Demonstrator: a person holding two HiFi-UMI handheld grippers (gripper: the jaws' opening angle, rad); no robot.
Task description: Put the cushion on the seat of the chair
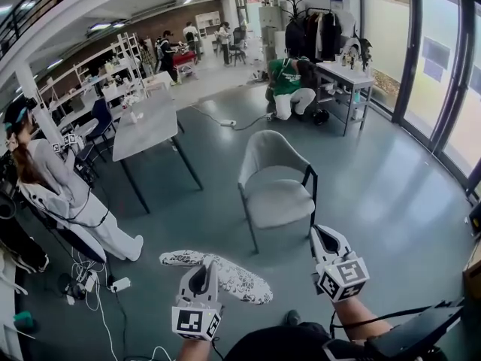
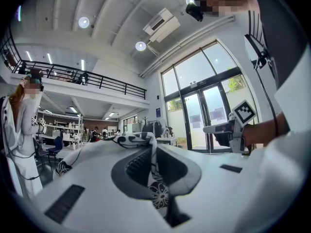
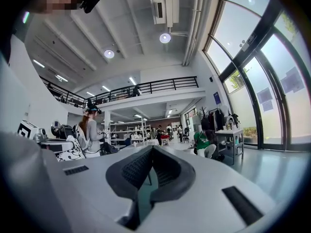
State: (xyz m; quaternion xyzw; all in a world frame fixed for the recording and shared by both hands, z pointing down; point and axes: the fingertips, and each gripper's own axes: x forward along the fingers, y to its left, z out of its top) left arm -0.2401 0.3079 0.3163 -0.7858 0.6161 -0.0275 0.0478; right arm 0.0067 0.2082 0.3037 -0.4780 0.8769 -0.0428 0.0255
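The cushion [image 1: 229, 275], white with a black pattern, hangs in the air low in the head view, left of centre. My left gripper [image 1: 204, 266] is shut on its near edge, and in the left gripper view the patterned fabric [image 2: 154, 178] is pinched between the jaws of my left gripper [image 2: 151, 148]. The grey padded chair [image 1: 276, 195] stands on the floor ahead, its seat bare. My right gripper [image 1: 325, 235] floats to the right of the cushion, near the chair's front right corner. It is shut with nothing in it, and its tips [image 3: 151, 150] meet in the right gripper view.
A grey table [image 1: 146, 123] stands left of the chair. A person [image 1: 64, 190] in white stands at the far left, with cables and a power strip [image 1: 119, 283] on the floor by them. Someone in green [image 1: 287, 89] crouches near a white table [image 1: 344, 74]. Glass doors line the right side.
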